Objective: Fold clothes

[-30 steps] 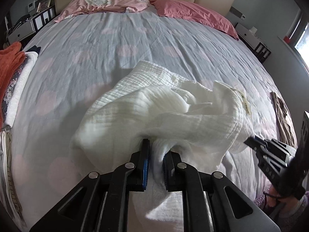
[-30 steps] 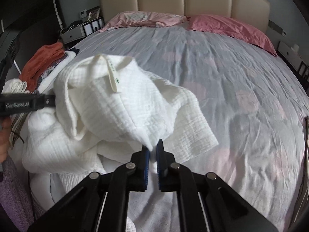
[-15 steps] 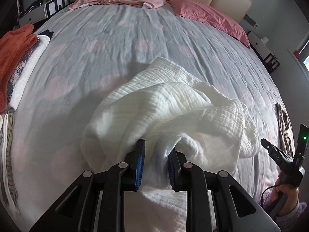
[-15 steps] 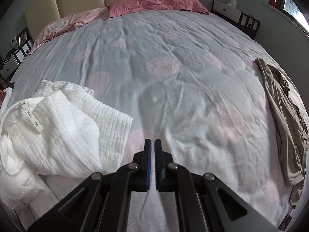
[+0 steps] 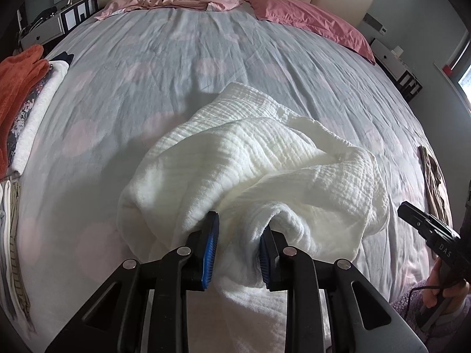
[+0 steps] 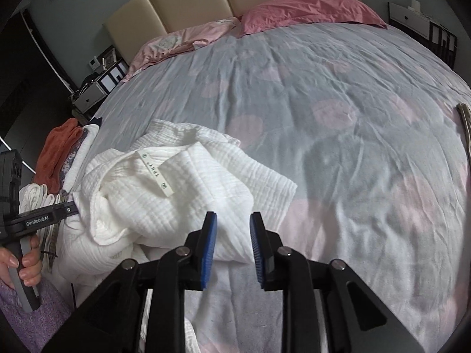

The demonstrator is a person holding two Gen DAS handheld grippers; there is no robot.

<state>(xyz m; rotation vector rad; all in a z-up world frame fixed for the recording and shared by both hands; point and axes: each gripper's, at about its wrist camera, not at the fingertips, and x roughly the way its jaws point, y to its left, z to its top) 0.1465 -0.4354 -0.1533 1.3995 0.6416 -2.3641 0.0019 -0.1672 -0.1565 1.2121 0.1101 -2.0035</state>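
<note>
A crumpled white crinkle-weave garment [image 5: 265, 161] lies on the grey bedspread [image 5: 176, 58] near the bed's foot. My left gripper [image 5: 240, 220] points down into its near edge. A loose fold of the cloth sits between the parted blue pads, which do not pinch it. In the right wrist view the garment [image 6: 176, 194] shows its neck label [image 6: 154, 173]. My right gripper [image 6: 233, 216] hovers over the garment's right corner. Its jaws are opening and grip nothing. A hand holds each gripper's handle at the frame edges.
A stack of folded clothes [image 5: 23, 94] with an orange piece on top lines the bed's left edge. A brown garment [image 5: 435, 182] lies at the right edge. Two pink pillows [image 5: 309, 20] rest against the headboard, and nightstands flank the bed.
The right gripper let go of the garment's corner, which dropped onto the bed, and its jaws have now parted. The left jaws widened around the fold they had pinched.
</note>
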